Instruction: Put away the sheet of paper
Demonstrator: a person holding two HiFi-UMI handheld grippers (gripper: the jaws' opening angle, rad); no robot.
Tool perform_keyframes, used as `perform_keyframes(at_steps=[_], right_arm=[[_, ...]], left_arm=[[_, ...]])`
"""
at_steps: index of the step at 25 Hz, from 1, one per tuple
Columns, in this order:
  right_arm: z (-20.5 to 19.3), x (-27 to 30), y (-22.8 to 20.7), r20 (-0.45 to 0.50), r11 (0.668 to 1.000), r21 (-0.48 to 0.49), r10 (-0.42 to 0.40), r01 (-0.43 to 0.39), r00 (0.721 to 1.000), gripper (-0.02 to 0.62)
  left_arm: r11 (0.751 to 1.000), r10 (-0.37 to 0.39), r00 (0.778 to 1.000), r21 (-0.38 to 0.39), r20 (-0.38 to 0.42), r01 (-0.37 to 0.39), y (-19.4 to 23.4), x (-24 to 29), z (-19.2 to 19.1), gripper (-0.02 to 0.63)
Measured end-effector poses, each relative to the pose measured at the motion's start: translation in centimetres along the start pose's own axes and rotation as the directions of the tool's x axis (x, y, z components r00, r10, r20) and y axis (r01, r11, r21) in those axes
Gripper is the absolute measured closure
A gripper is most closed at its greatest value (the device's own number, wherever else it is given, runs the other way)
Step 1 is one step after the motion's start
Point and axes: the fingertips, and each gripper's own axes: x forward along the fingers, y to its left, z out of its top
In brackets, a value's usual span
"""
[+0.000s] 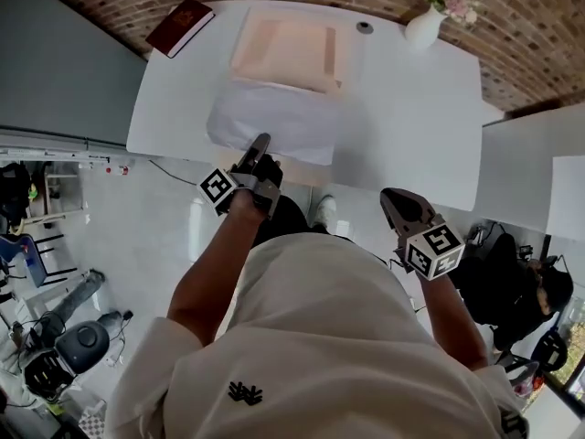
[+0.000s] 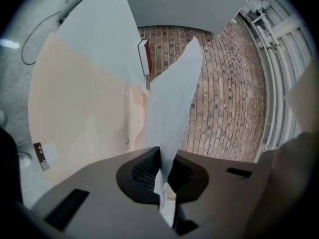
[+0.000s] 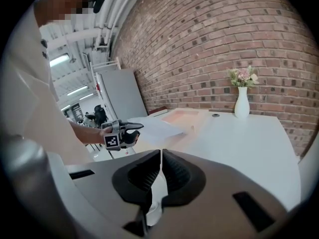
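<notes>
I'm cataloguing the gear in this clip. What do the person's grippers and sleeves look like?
The left gripper and right gripper are dark grey, each carrying a white cube with black square markers. The person wears a cream short-sleeved shirt.

The left forearm (image 1: pixel 212 268) is bare below a cream sleeve and reaches forward and a little to the right. Its hand holds the grey two-jaw left claw (image 1: pixel 260 144), whose black-and-white marker cube (image 1: pixel 218 188) is on the left side. In the left gripper view its jaws are pressed together on the edge of a white sheet of paper (image 2: pixel 172 98), which stands out straight between the pads. The right forearm (image 1: pixel 454 323) is bent closer to the body. The grey right claw (image 1: pixel 395 198) points forward, well apart from the left one. Its jaws meet with nothing between them.
</notes>
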Motion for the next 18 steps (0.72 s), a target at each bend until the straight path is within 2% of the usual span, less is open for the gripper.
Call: perform_keyframes(at_steps=[4,11,18], right_arm=[[-0.8,0.5,-1.2,-0.03,1.0,0.01,0.008,-0.008,1.0,0.56],[1.6,2.5,-1.9,-0.048,1.0,0.008,-0.001,0.001,0.999,0.56],[3.0,4.0,-2.9,-0.057,0.998,0.029,-0.051,0.053,0.997,0.56]], left_arm=[[1.0,0.025,1.0,-0.012,0.004,-0.025,2.1,1.4,0.7,0.583],[0.992,0.124,0.992,-0.01,-0.005,-0.124,6.1,4.2,2.6,0.583],[0.989,0.149,0.988,-0.01,-0.029,-0.149,7.0,7.2,4.0,0.583]])
